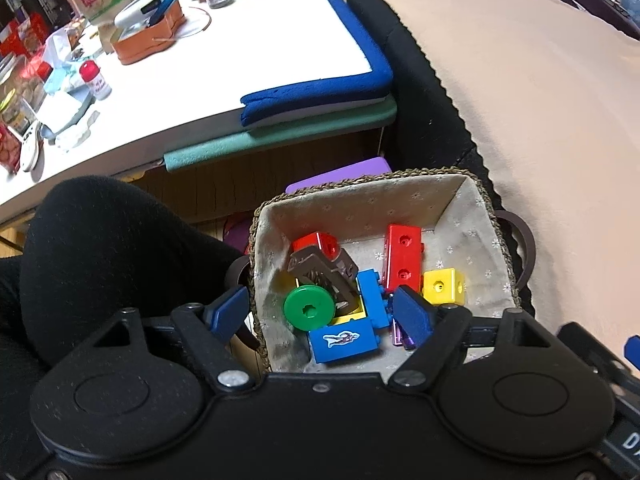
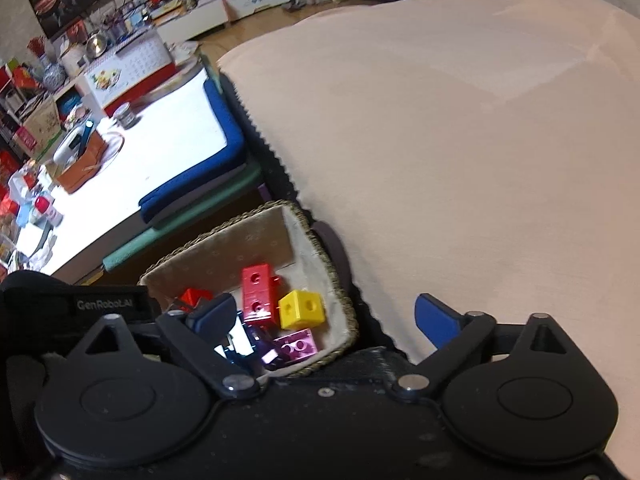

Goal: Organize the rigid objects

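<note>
A woven basket [image 1: 360, 200] with a pale cloth lining holds toy pieces: a long red brick [image 1: 403, 256], a yellow cube [image 1: 442, 286], a blue brick with a sticker [image 1: 344, 340], a green wheel [image 1: 309, 307], a brown piece [image 1: 324, 274] and another red brick [image 1: 316, 242]. My left gripper [image 1: 320, 308] hangs open over the basket with nothing pinched between its blue fingers. In the right wrist view the basket [image 2: 340, 300] shows the red brick [image 2: 258, 294], the yellow cube [image 2: 301, 308] and a shiny pink brick [image 2: 298, 345]. My right gripper [image 2: 326, 320] stands wide open above the basket's right rim.
A peach cloth [image 1: 540, 120] covers the surface to the right of the basket. A white low table [image 1: 240, 40] with blue and green padded edges stands behind, crowded at its left with bottles and an orange box [image 1: 148, 36]. A person's black-clad knee [image 1: 100, 240] is left of the basket.
</note>
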`<action>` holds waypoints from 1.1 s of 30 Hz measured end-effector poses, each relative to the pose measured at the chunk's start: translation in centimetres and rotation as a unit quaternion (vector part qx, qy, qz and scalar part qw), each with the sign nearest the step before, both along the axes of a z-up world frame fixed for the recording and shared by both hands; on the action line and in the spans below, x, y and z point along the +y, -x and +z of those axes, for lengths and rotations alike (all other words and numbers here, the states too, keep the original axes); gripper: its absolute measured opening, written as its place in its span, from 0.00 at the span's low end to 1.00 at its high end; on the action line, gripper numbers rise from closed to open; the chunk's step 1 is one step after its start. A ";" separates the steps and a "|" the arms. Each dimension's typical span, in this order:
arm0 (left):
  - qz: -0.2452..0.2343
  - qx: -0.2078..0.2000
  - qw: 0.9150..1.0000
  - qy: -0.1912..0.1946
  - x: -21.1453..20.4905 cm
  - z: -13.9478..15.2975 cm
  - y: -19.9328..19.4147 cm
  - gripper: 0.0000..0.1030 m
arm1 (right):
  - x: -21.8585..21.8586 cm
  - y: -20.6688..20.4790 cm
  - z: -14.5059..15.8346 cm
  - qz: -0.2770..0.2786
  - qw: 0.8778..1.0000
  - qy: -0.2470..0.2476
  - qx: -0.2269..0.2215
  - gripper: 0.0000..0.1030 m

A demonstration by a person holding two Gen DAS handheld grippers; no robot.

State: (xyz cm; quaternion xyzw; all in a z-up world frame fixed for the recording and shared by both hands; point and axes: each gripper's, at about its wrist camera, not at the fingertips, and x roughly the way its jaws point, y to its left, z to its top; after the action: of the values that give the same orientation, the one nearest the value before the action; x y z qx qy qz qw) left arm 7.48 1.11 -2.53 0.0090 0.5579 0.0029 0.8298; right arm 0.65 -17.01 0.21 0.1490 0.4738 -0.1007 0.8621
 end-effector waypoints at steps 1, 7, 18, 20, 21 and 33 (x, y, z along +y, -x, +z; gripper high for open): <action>-0.003 -0.003 1.000 0.001 -0.1 0.1 0.2 0.75 | -0.2 0.3 0.1 -0.003 1.000 0.000 0.000 0.95; -0.022 -0.011 0.999 0.021 -1.0 0.2 1.2 0.83 | -1.6 2.0 0.4 -0.019 1.000 0.015 -0.003 1.00; -0.039 0.001 0.999 0.026 -2.4 -0.1 3.0 0.91 | -1.8 2.7 -0.2 -0.009 0.999 0.035 0.037 1.00; -0.036 -0.002 0.999 0.028 -2.3 0.0 3.1 0.92 | -1.7 2.8 -0.4 -0.005 0.999 0.037 0.038 1.00; -0.035 -0.002 0.999 0.028 -2.3 0.0 3.1 0.92 | -1.7 2.9 -0.4 -0.003 0.999 0.037 0.037 1.00; -0.040 0.010 0.999 0.025 -2.6 -0.3 3.8 0.92 | -1.6 3.1 -0.8 0.001 0.998 0.045 0.043 1.00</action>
State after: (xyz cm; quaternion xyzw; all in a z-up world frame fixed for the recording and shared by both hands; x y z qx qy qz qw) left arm 3.63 -1.49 -2.79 0.0113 0.5650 -0.0445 0.8238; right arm -2.49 -18.66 -0.58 0.1050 0.5055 -0.1273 0.8469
